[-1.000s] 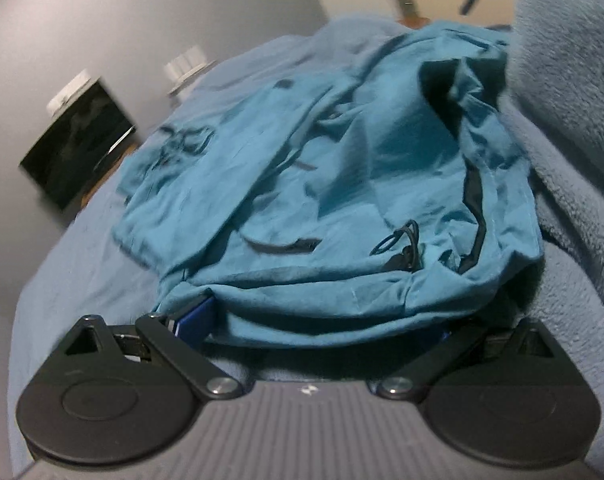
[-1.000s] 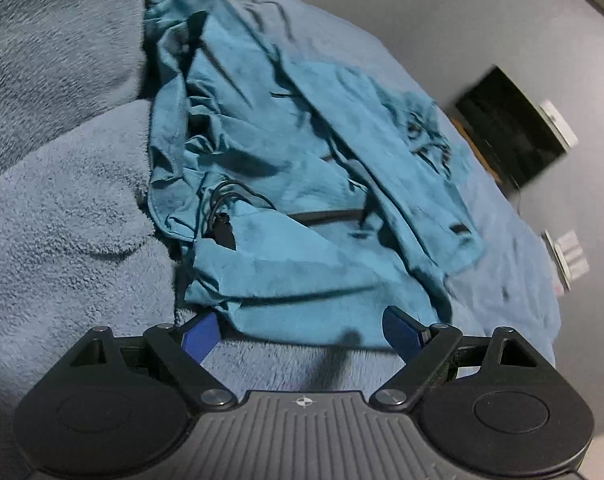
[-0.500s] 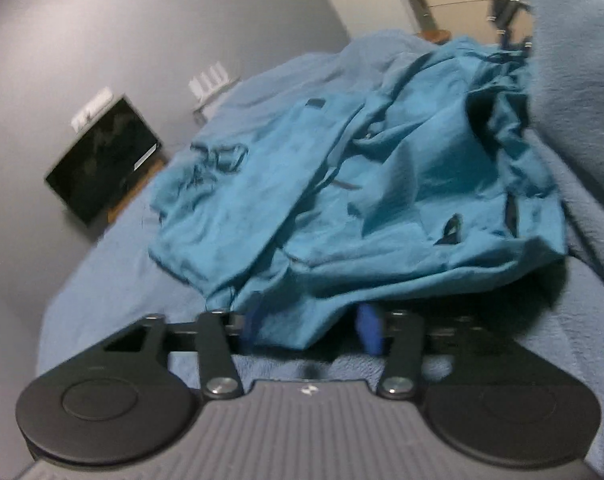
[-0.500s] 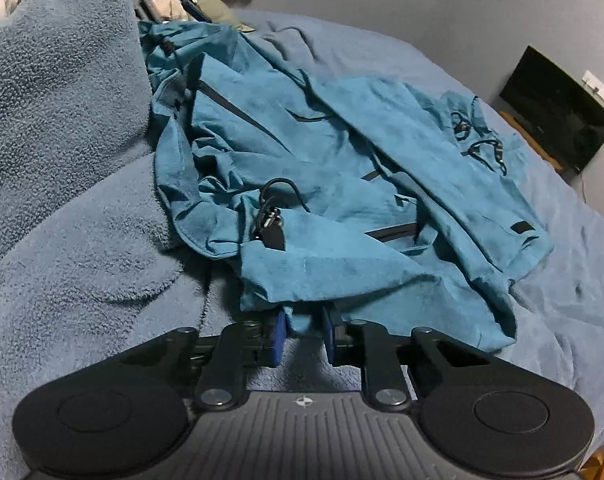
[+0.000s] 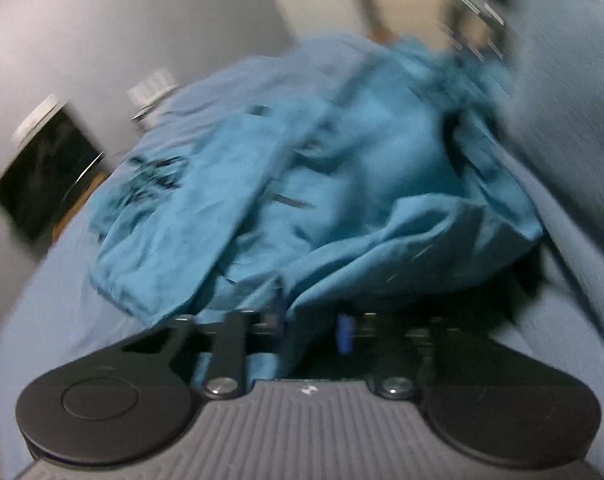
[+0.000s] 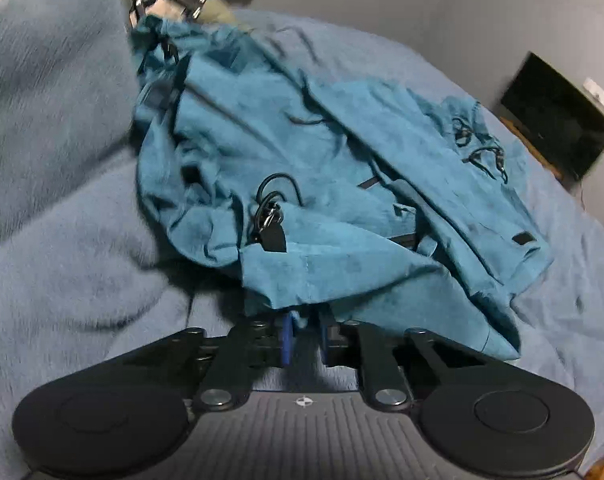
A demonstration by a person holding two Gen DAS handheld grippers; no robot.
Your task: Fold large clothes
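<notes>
Both grippers have closed since one second ago: the left gripper and the right gripper now pinch the near hem of the teal jacket, which lies crumpled on the blue bed sheet beside a fluffy blanket. Its fabric looks thin, soft and light, maybe slippery, so holding the hem corners seems best.

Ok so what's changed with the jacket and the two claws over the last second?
Both claws went from wide open to shut on the teal jacket's near hem: left claw and right claw each pinch it and have started lifting that edge. The jacket's far half, the blue bedding and the fleece blanket look unchanged.
</notes>
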